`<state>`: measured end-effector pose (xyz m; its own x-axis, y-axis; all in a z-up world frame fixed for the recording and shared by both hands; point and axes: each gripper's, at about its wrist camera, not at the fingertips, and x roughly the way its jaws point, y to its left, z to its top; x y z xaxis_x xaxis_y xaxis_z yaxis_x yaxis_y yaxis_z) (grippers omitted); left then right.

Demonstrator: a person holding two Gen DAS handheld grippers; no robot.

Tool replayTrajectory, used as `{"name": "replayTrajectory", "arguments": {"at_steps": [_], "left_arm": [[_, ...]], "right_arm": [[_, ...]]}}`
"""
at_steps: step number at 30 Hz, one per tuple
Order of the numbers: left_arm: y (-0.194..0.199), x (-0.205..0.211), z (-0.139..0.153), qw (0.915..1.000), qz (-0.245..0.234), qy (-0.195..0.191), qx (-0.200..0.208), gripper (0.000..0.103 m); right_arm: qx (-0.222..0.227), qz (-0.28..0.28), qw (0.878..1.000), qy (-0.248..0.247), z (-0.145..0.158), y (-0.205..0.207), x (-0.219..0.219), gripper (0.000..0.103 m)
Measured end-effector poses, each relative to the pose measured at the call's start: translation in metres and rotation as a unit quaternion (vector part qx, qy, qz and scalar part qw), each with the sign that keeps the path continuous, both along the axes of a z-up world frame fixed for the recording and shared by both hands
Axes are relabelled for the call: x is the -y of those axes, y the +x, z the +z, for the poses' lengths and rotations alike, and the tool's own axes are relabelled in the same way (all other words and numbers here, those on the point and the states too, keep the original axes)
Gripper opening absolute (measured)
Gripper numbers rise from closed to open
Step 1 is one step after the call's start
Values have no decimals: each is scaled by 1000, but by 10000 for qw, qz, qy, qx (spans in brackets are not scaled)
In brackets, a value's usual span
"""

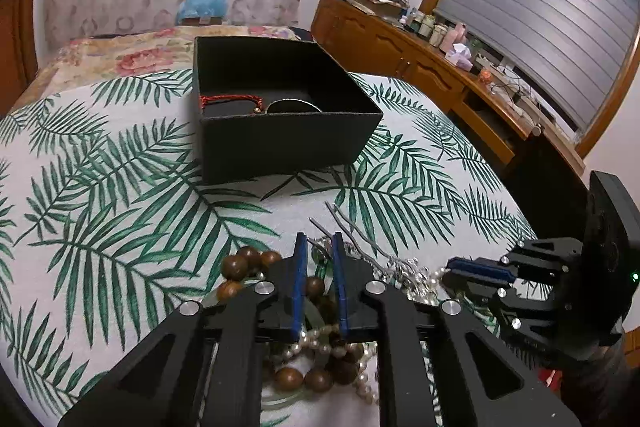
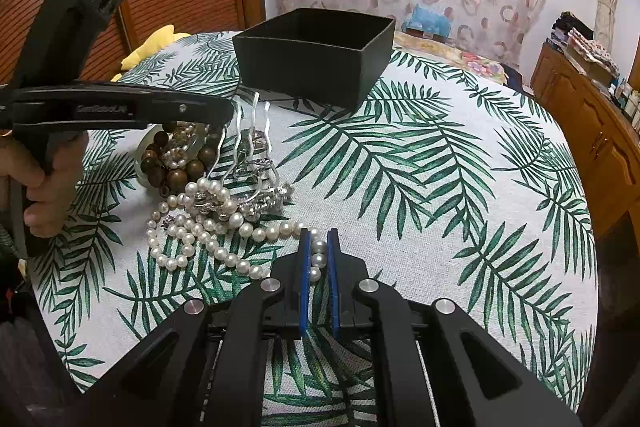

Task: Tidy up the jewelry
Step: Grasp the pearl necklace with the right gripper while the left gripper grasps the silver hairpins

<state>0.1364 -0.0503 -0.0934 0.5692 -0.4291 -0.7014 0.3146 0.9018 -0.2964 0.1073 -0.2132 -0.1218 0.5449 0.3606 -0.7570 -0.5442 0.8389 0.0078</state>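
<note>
A tangled heap of jewelry lies on the leaf-print cloth (image 1: 120,167): a brown wooden bead bracelet (image 1: 248,259) (image 2: 176,179), a white pearl necklace (image 2: 224,255) (image 1: 316,343) and silver hair forks (image 1: 352,227) (image 2: 248,139). My left gripper (image 1: 320,239) (image 2: 228,111) reaches down into the heap, its blue pads closed on a wooden bead. My right gripper (image 2: 318,233) (image 1: 452,267) is shut on a strand of the pearl necklace at the heap's near edge. Beyond the heap stands an open black box (image 1: 280,147) (image 2: 312,67) holding a red cord bracelet (image 1: 224,99) and a dark round piece (image 1: 294,105).
A person's hand (image 2: 44,179) grips the left tool's handle. A wooden sideboard (image 1: 400,47) crowded with bottles runs along the right under a shuttered window. A yellow item (image 2: 152,47) lies at the cloth's far left edge. A patterned curtain hangs behind.
</note>
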Motion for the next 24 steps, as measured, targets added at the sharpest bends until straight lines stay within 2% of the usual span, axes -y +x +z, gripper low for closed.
{"name": "replayTrajectory", "arguments": {"at_steps": [5, 6, 14, 19, 24], "left_arm": [[1, 4, 6, 9998, -60, -126, 154, 5], [0, 5, 9, 9997, -75, -109, 207, 0], [-18, 11, 37, 9977, -218, -165, 619, 0], [-13, 13, 38, 9980, -189, 87, 599, 0], [-8, 15, 27, 9982, -100, 342, 474, 0]], "right_arm": [[-3, 2, 10000, 6, 0, 0, 0, 9], [-5, 2, 10000, 9, 0, 0, 0, 9], [-23, 57, 10000, 30, 0, -1, 1, 9], [113, 50, 9999, 112, 13, -9, 9, 9], [429, -133, 9986, 285, 42, -18, 30, 9]]}}
